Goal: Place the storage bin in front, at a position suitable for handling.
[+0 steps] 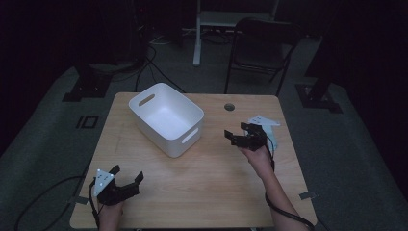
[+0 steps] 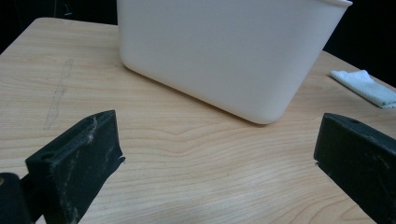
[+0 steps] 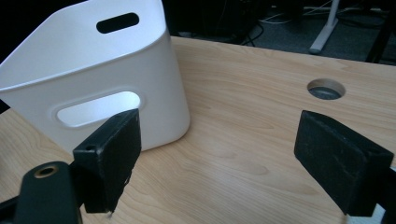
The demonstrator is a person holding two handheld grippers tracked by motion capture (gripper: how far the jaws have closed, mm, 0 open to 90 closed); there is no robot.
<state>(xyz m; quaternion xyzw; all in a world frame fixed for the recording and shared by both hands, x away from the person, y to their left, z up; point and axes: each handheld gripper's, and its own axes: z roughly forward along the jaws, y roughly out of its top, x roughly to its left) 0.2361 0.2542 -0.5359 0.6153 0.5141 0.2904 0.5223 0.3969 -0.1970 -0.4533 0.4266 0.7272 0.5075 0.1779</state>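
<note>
A white plastic bin (image 1: 166, 118) with slot handles stands empty on the wooden table (image 1: 207, 183), left of centre. My left gripper (image 1: 127, 173) rests near the front left corner, open and empty, pointing toward the bin (image 2: 229, 51). On the right side my right gripper (image 1: 235, 131) hovers open with nothing between its jaws, a short way from the bin's near end (image 3: 93, 79). A pale folded cloth (image 1: 263, 121) lies just behind the right gripper, partly hidden by it. That cloth (image 2: 364, 86) also lies at the far right in the left gripper view.
A round cable hole (image 1: 229, 107) sits in the table's far right part, also ahead of the right jaws (image 3: 326, 88). Beyond the table stand a folding chair (image 1: 262, 48), a white stand leg (image 1: 197, 33) and floor cables.
</note>
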